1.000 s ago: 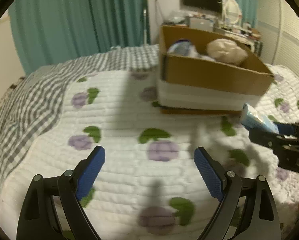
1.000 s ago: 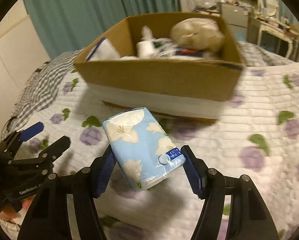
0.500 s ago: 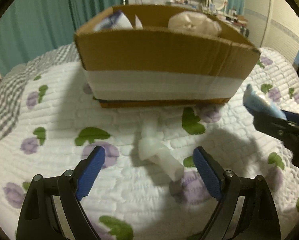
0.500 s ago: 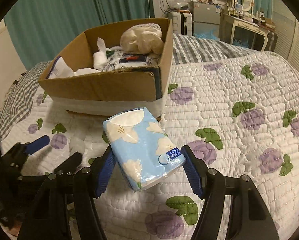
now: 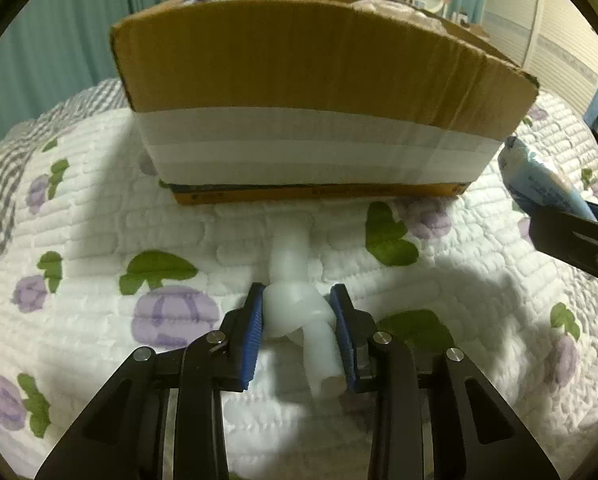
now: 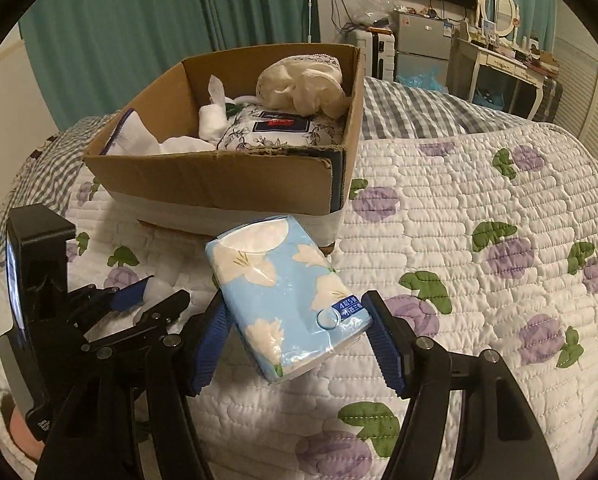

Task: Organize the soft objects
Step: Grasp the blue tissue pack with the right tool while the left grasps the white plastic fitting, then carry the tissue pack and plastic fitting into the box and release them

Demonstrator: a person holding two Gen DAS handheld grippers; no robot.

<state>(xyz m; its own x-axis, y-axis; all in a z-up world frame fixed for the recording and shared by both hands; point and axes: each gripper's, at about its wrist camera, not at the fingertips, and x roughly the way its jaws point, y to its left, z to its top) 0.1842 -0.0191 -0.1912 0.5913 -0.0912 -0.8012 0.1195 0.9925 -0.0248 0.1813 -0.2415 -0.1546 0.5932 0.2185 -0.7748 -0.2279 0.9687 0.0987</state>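
My left claw (image 5: pixel 298 322) grips a knotted white item (image 5: pixel 297 312), perhaps foam, near the cardboard box (image 5: pixel 319 92); my right claw (image 6: pixel 295 334) holds a blue tissue pack (image 6: pixel 287 300).

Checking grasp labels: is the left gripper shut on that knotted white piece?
Shut. Left gripper has both blue pads pressed against the knotted white piece, which lies on the quilt.

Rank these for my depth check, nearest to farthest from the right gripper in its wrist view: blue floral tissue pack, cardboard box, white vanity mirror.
1. Blue floral tissue pack: held between the right gripper jaws.
2. Cardboard box: on the quilt just beyond the pack, upper left.
3. White vanity mirror: far back, upper right.
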